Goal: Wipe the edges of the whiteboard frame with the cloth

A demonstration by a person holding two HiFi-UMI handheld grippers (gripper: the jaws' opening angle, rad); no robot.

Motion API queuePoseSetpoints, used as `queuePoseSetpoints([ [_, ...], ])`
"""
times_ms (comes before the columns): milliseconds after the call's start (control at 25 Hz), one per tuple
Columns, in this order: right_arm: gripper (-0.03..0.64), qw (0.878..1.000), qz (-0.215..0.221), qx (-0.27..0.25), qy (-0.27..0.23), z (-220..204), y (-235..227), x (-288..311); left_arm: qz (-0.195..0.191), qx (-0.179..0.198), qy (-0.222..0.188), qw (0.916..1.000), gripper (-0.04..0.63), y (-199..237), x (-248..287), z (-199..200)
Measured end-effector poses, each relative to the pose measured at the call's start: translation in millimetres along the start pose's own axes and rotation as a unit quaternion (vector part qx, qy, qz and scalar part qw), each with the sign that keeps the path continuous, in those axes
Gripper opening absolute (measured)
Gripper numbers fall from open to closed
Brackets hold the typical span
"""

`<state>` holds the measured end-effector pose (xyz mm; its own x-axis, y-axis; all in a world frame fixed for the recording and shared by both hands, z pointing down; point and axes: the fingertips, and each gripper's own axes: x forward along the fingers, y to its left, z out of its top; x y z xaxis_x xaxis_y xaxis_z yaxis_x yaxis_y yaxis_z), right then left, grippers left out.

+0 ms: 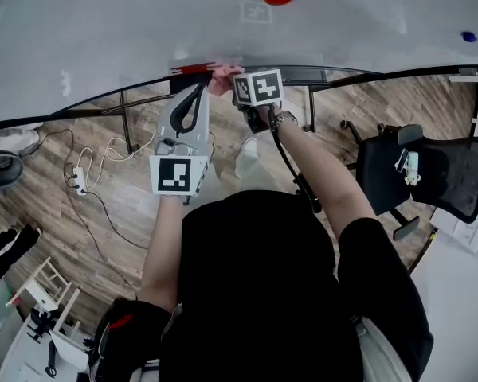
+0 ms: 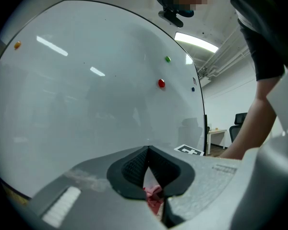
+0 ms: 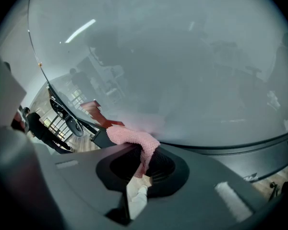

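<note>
A wood-plank floor (image 1: 80, 237) and a black mesh office chair (image 1: 442, 173) lie below the dark lower frame (image 1: 358, 72) of the big glossy whiteboard (image 1: 143, 22) ahead of you. The pink knitted cloth (image 3: 132, 138) sits right on that frame, about midway along its lower run, touching the board's bottom rim.

Your right gripper (image 3: 143, 166) is clenched on the cloth. A fold runs down between its dark pads, and the rest bulges out against the frame. Your left gripper (image 2: 149, 152) is closed too, with a crumpled reddish-pink scrap pinched low between its pads, apparently another corner of the same cloth. A flat red object (image 1: 193, 68) rests on the frame just left of the cloth; I cannot tell what it is.

You look to be partway through wiping the lower edge. Press the bulging part of the cloth onto the frame, not the hard jaw tips. Slide along the frame's line with both grippers moving together, so the cloth is neither stretched nor tugged loose. Lift over the red object rather than shoving it. At each corner of the frame, turn the cloth so it wraps the edge.
</note>
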<state>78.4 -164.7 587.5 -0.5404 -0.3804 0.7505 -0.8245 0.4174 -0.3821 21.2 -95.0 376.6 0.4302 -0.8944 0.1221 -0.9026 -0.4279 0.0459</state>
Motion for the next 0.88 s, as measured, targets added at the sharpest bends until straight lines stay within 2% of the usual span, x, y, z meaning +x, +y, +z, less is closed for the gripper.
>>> queuePoseSetpoints([
  [880, 0.043, 0.999, 0.008, -0.032, 0.012, -4, -41, -22, 0.029, 0.004, 0.001, 0.9996, 0.002, -47, 25, -1],
])
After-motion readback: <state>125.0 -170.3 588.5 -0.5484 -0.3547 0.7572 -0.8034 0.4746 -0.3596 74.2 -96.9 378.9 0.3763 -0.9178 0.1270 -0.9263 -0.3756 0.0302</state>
